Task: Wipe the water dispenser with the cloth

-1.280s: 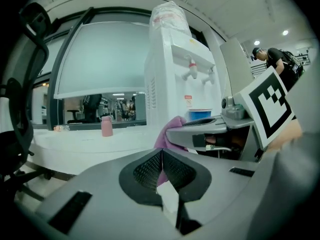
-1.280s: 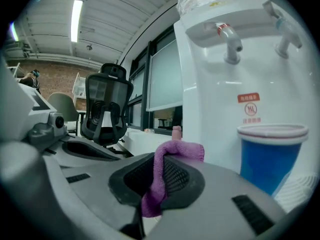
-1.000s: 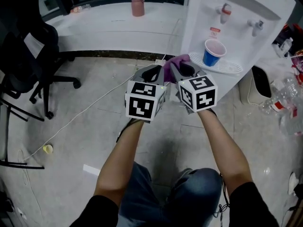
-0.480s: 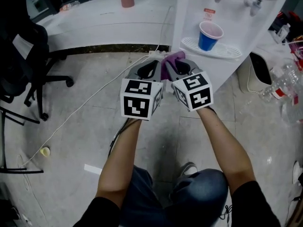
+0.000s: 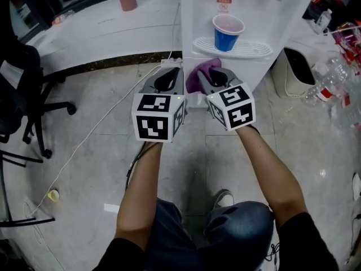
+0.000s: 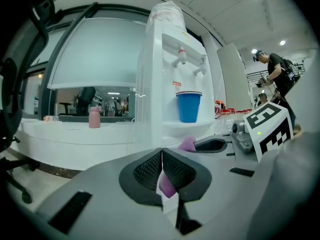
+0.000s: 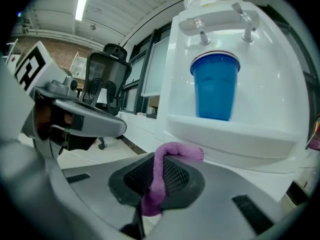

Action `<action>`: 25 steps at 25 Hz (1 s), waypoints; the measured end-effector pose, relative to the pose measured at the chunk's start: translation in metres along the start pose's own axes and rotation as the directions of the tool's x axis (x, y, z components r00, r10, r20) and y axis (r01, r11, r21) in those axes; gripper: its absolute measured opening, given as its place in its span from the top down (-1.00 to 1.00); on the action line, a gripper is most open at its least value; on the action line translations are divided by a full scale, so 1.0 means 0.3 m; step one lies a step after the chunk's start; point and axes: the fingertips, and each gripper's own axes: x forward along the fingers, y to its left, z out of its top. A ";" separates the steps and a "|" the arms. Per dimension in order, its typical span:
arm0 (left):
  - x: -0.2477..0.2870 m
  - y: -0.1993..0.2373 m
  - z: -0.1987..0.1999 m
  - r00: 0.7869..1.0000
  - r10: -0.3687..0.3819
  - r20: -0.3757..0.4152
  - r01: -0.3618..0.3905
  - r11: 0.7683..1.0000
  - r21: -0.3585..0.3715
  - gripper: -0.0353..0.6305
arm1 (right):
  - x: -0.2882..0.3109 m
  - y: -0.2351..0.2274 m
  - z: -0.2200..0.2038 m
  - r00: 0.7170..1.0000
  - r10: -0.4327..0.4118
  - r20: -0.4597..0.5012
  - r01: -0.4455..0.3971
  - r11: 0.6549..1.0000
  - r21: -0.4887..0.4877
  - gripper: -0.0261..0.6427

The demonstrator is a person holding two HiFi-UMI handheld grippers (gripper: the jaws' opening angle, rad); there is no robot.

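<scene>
Head view: the wiping itself does not look begun – the cloth is lifted and brought up to the machine, but no part of it appears to press on a white surface yet, so by my reading the whole wipe is left. At the left, the left gripper (image 5: 166, 75) has its jaws closed together, and the left gripper view shows a purple fold of cloth (image 5: 202, 72) pinched low between the pads. The cloth is small, soft and purple, bunched into a rumpled roll that bridges the gap between the two grippers, just in front of the lower front panel. To its right, the right gripper (image 5: 217, 78) is clamped on the other end, with a strip running up between its pads and flopping over the top. Beyond stands the water dispenser (image 5: 197, 16) – white, glossy, upright, with a blue cup (image 5: 227, 28) on its drip tray (image 5: 251, 51) under the taps; I see no obvious dirt on it.
</scene>
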 end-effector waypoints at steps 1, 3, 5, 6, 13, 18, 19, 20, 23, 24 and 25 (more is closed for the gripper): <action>0.010 -0.009 -0.006 1.000 -0.005 -0.003 0.005 1.000 -0.005 0.82 | -0.010 -0.018 -0.006 1.000 -0.011 0.000 0.011 1.000 0.000 0.83; 0.034 -0.030 -0.011 1.000 -0.017 -0.007 0.017 1.000 -0.014 0.82 | -0.032 -0.061 -0.020 0.999 -0.036 -0.004 0.036 0.999 -0.001 0.83; 0.052 -0.055 -0.004 1.000 -0.031 -0.005 0.031 0.999 -0.007 0.82 | -0.057 -0.110 -0.036 0.998 -0.066 -0.013 0.066 0.998 0.001 0.83; 0.057 -0.067 0.000 0.999 -0.037 -0.003 0.037 0.999 0.003 0.82 | -0.069 -0.135 -0.043 0.997 -0.081 -0.017 0.081 0.997 0.004 0.83; 0.104 -0.095 -0.060 0.998 -0.062 -0.026 0.062 0.998 -0.002 0.82 | -0.150 -0.289 -0.093 0.987 -0.156 -0.047 0.157 0.988 0.007 0.83; 0.140 -0.143 -0.065 0.995 -0.092 -0.025 0.092 0.996 0.006 0.82 | -0.216 -0.383 -0.126 0.974 -0.215 -0.069 0.215 0.977 0.004 0.83; 0.145 -0.150 -0.068 0.995 -0.097 -0.027 0.097 0.995 0.005 0.82 | -0.230 -0.402 -0.132 0.972 -0.224 -0.073 0.225 0.974 0.006 0.83; 0.150 -0.156 -0.074 0.994 -0.102 -0.029 0.102 0.995 0.001 0.82 | -0.245 -0.421 -0.137 0.969 -0.234 -0.076 0.235 0.972 0.008 0.83; 0.161 -0.165 -0.096 0.993 -0.113 -0.040 0.113 0.994 -0.007 0.82 | -0.292 -0.482 -0.161 0.960 -0.268 -0.087 0.270 0.963 0.014 0.83; 0.164 -0.164 -0.104 0.993 -0.113 -0.043 0.113 0.994 -0.007 0.82 | -0.308 -0.505 -0.172 0.955 -0.283 -0.094 0.286 0.958 0.021 0.83; 0.167 -0.163 -0.111 0.992 -0.113 -0.047 0.113 0.994 -0.007 0.82 | -0.322 -0.527 -0.183 0.949 -0.298 -0.102 0.302 0.953 0.030 0.83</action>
